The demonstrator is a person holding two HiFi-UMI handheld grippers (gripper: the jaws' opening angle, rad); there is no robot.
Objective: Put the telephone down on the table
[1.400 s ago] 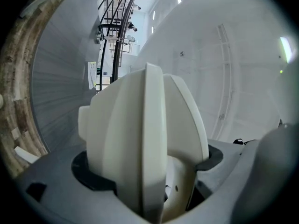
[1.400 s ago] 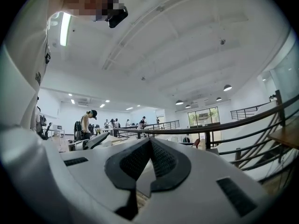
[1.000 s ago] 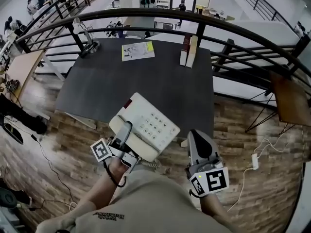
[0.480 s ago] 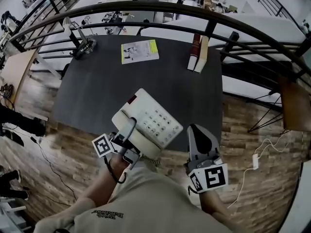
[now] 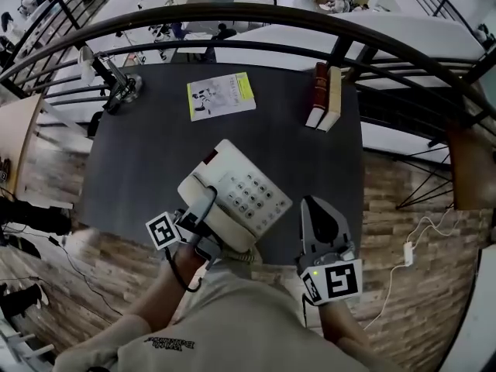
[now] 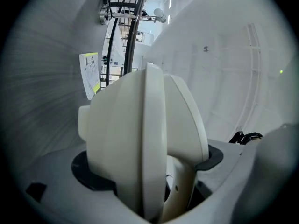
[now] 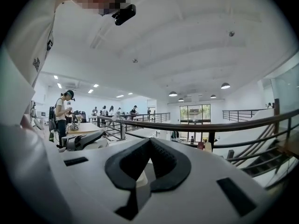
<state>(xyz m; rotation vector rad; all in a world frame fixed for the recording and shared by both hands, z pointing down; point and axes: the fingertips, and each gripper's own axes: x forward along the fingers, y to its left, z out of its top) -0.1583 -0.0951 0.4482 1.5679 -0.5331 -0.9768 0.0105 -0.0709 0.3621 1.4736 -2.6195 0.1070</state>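
Two hand-held grippers sit at the near edge of the dark grey rectangular surface [image 5: 147, 153]. The left gripper [image 5: 203, 211] is clamped on the handset side of the cream push-button desk telephone [image 5: 240, 192], which lies keypad-up over that edge; whether it rests there cannot be told. The right gripper [image 5: 316, 211], jaws pressed together on nothing, is at the near right corner, just beside the telephone. A white-and-yellow printed sheet [image 5: 221, 96] and two upright books [image 5: 327, 98] are at the far edge.

The telephone [image 5: 232, 194], clamped in the left gripper [image 5: 203, 211], has come forward toward 12 o'clock. It straddled the table's [image 5: 147, 153] near edge and now sits almost wholly over it. The right gripper [image 5: 318, 211] has advanced alongside.
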